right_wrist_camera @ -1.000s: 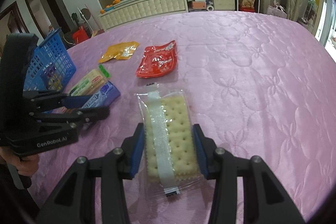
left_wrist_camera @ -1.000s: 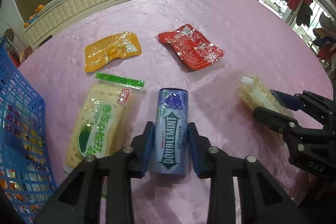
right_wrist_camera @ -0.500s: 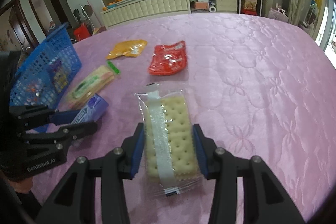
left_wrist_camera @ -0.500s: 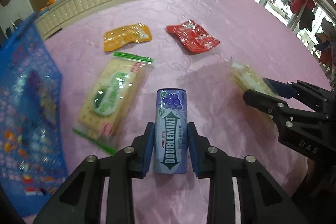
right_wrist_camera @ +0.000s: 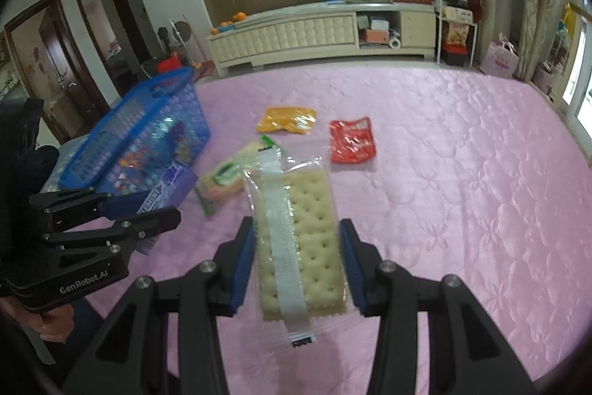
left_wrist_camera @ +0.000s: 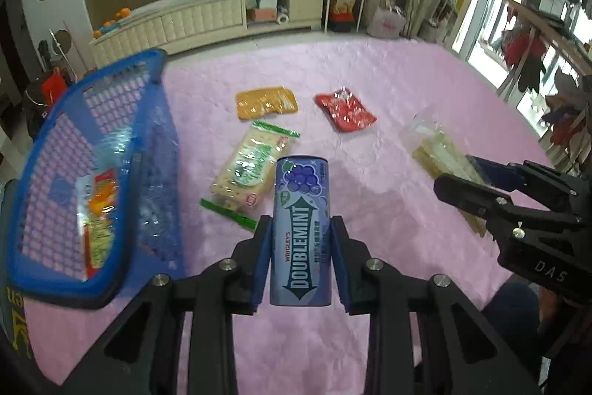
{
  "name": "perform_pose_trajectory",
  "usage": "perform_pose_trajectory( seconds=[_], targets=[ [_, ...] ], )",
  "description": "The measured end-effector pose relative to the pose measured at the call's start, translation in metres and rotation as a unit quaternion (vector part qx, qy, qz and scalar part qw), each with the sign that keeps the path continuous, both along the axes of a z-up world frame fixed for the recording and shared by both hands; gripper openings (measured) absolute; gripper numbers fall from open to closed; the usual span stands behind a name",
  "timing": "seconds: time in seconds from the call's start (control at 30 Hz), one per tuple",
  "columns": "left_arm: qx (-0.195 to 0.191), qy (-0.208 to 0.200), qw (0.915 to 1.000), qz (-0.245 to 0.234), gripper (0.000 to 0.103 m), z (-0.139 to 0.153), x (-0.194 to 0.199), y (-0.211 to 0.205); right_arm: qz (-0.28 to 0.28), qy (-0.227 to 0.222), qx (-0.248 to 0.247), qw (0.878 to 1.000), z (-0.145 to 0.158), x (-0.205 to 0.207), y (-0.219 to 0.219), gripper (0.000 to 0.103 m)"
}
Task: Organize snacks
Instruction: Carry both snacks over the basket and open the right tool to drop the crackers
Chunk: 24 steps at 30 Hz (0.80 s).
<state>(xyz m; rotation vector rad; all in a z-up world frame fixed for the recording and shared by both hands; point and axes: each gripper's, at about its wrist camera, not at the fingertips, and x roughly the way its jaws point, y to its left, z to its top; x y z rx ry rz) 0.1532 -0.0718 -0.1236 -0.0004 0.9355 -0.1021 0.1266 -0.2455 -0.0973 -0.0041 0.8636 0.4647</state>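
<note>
My left gripper [left_wrist_camera: 300,239] is shut on a purple Doublemint gum box [left_wrist_camera: 300,232], lifted above the pink table. My right gripper [right_wrist_camera: 298,243] is shut on a clear pack of pale crackers [right_wrist_camera: 296,239], also held off the table. From the right wrist view the left gripper [right_wrist_camera: 142,210] shows at the left with the gum box [right_wrist_camera: 168,186]. From the left wrist view the right gripper [left_wrist_camera: 477,180] shows at the right with the cracker pack [left_wrist_camera: 440,154]. A blue mesh basket [left_wrist_camera: 44,269] stands at the left, holding a few snack packs.
On the pink tablecloth [left_wrist_camera: 407,87] lie a green-and-cream cracker pack [left_wrist_camera: 251,169], an orange pouch [left_wrist_camera: 266,102] and a red pouch [left_wrist_camera: 346,111]. The basket [right_wrist_camera: 122,117] is at the table's left edge. A hand [right_wrist_camera: 44,321] grips the left tool. A white cabinet stands beyond the table.
Both grippers have risen from the table with their snacks. The left one has swung toward the basket, which now fills more of its view.
</note>
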Motion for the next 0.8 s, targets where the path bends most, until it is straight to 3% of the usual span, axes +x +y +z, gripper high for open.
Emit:
perform_pose_trajectory(
  seconds=[0.27, 0.8],
  targets=[
    [-0.019, -0.055, 0.9983, 0.005, 0.028, 0.041, -0.040, 0.017, 0.019, -0.033, 0.004, 0.999, 0.039, -0.025, 0.026, 0.049],
    [-0.002, -0.091, 0.9949, 0.044, 0.028, 0.084, -0.074, 0.104, 0.086, -0.077, 0.002, 0.993, 0.094, -0.029, 0.110, 0.049]
  ],
)
